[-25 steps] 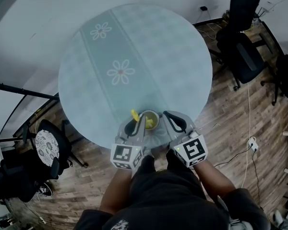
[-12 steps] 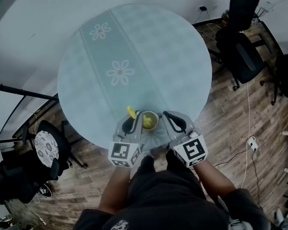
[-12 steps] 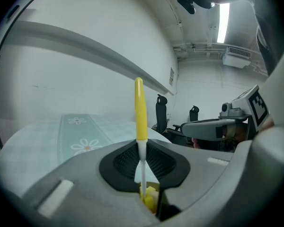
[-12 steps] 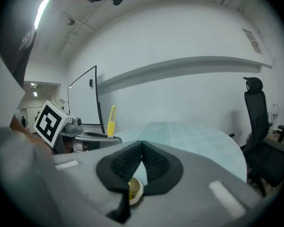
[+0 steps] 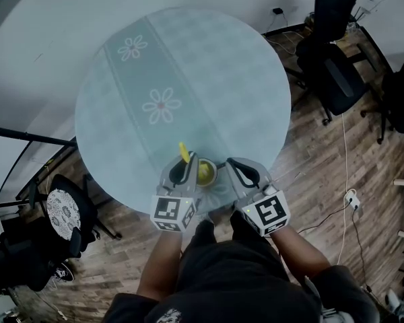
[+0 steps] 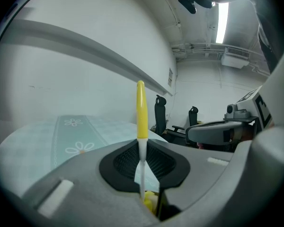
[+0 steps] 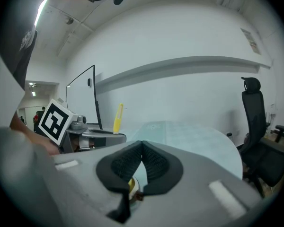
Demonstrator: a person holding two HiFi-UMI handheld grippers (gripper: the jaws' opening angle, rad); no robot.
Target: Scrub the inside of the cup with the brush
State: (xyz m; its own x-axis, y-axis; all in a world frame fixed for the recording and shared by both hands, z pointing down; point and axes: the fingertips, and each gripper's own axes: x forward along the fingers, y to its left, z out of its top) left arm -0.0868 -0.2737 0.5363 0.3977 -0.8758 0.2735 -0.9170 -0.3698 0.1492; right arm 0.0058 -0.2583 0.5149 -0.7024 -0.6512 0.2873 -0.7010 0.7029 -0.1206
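Observation:
A small cup point(image 5: 207, 173) with a yellow inside stands near the front edge of the round table point(image 5: 182, 79). My left gripper point(image 5: 188, 170) is shut on a brush; its yellow handle point(image 5: 183, 151) sticks up and tilts left, and its lower end goes down into the cup. In the left gripper view the white stem and yellow handle point(image 6: 141, 110) rise between the closed jaws of that gripper point(image 6: 142, 160). My right gripper point(image 5: 230, 171) is shut at the cup's right side. In the right gripper view a bit of cup rim point(image 7: 131, 186) shows under the closed jaws point(image 7: 142, 162).
The table has a pale teal cloth with flower prints point(image 5: 160, 105). Black office chairs point(image 5: 337, 73) stand at the right, another chair point(image 5: 64, 210) at the lower left. A power strip and cables point(image 5: 352, 200) lie on the wooden floor.
The brush handle has swung a little to the left while both grippers stay at the cup. The head view has shifted slightly.

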